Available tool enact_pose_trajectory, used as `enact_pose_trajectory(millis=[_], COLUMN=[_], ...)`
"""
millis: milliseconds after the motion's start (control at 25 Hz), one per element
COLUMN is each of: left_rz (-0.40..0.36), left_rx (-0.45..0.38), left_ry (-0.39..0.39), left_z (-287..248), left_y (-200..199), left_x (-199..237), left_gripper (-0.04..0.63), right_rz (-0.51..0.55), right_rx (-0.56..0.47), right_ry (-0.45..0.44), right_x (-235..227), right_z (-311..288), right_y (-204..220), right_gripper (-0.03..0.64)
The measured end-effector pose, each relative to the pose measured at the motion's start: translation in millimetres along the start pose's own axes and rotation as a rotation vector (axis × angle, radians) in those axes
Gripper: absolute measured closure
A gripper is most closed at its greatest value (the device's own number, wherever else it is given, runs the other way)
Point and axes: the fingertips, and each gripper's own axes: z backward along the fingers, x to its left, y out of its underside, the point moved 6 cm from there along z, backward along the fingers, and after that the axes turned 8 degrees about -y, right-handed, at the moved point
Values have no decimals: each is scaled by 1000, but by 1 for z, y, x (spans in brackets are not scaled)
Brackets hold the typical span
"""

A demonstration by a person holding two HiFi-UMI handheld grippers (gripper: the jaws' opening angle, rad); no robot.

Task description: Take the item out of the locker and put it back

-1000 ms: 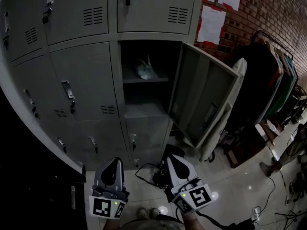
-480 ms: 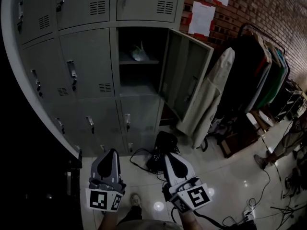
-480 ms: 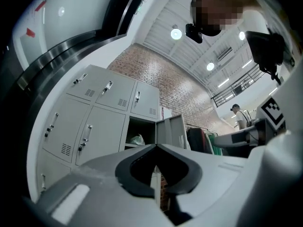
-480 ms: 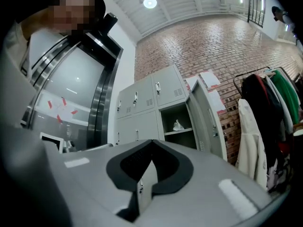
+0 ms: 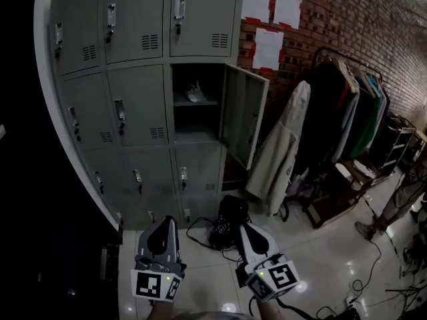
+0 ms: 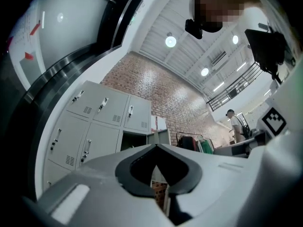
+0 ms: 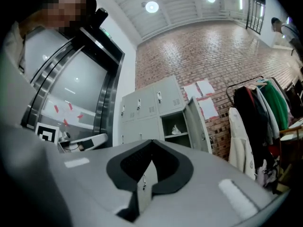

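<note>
The grey locker bank [image 5: 133, 105] stands far ahead. One middle compartment [image 5: 195, 122] is open, its door [image 5: 243, 122] swung out to the right. A pale crumpled item [image 5: 195, 93] lies on that compartment's upper shelf; the right gripper view also shows the item [image 7: 175, 129] there. My left gripper [image 5: 165, 220] and right gripper [image 5: 244, 227] hang low near the floor, well short of the lockers. Both are shut and hold nothing: the left gripper [image 6: 157, 145] and the right gripper [image 7: 152, 141] each have their tips touching.
A black bag with cables [image 5: 227, 222] lies on the tiled floor below the open locker. A pale coat [image 5: 280, 152] and a rack of dark and green clothes [image 5: 347, 112] stand along the brick wall at right. Papers [image 5: 267, 45] hang on the wall. A person's leg [image 5: 393, 205] is at far right.
The lockers have drawn farther away and look smaller in the head view. Both grippers stay shut and low in the view.
</note>
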Motion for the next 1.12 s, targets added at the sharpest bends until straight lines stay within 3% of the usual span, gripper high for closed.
enact_pose_trajectory(millis=[200,360,1120], left_rz=[-25,-37,-7], left_rx=[39,53,31], left_ry=[-15,-21,-64], left_z=[18,25,36], left_y=[-6,-5,-9], left_x=[12,15,7], left_gripper=[589,589,589], right_rz=[38,-7,-14], right_rx=[-10,32,65], right_ry=[-6,-37,-38], right_x=[40,56,53], right_z=[-7,-10,-3], right_y=[6,20,19], right_gripper=[614,614,615])
